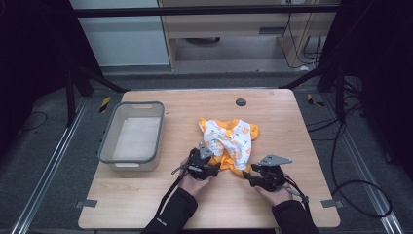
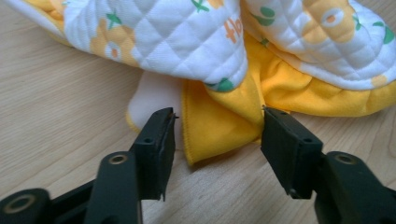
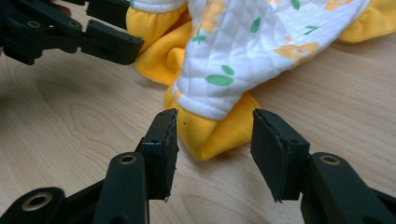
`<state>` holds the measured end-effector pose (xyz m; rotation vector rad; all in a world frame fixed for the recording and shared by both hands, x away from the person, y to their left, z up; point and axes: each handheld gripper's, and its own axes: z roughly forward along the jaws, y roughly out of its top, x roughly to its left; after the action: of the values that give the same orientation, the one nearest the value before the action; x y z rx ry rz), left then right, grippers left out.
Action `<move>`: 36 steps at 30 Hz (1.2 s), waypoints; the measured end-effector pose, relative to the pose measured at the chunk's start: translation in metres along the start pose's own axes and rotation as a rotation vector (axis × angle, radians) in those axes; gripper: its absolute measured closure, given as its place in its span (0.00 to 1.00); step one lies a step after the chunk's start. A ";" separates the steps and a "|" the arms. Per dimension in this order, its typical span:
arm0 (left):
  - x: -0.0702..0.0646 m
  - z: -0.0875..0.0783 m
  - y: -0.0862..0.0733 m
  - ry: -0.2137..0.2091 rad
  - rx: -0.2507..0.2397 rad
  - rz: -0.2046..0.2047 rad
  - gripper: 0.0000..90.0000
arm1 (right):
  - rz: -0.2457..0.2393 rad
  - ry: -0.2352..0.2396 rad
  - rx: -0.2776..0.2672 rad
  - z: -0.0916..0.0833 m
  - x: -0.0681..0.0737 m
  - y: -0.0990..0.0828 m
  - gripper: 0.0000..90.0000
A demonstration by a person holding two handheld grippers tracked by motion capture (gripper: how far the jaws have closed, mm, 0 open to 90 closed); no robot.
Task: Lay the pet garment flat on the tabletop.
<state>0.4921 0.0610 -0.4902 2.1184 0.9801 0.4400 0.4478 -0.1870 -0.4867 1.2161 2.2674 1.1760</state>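
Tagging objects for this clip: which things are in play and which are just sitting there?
In play:
- baby garment, white quilted with yellow lining
- left tool, open at its near yellow corner
- right tool, open at the other near corner

Idle:
- grey bin, looks empty
- table
- black disc

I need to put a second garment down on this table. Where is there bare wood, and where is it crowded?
Bare wood lies right of the garment out to the table's right edge, and along the far edge beyond the grey bin. The near middle is crowded: left tongs and right tongs sit open at the garment's near hem.
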 end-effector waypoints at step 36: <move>0.019 -0.064 0.015 -0.061 -0.061 0.021 0.98 | 0.027 0.117 -0.066 -0.029 -0.005 0.018 0.96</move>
<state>0.4756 0.1008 -0.4367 2.0767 0.9000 0.4077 0.4433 -0.2007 -0.4557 1.1857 2.2813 1.3543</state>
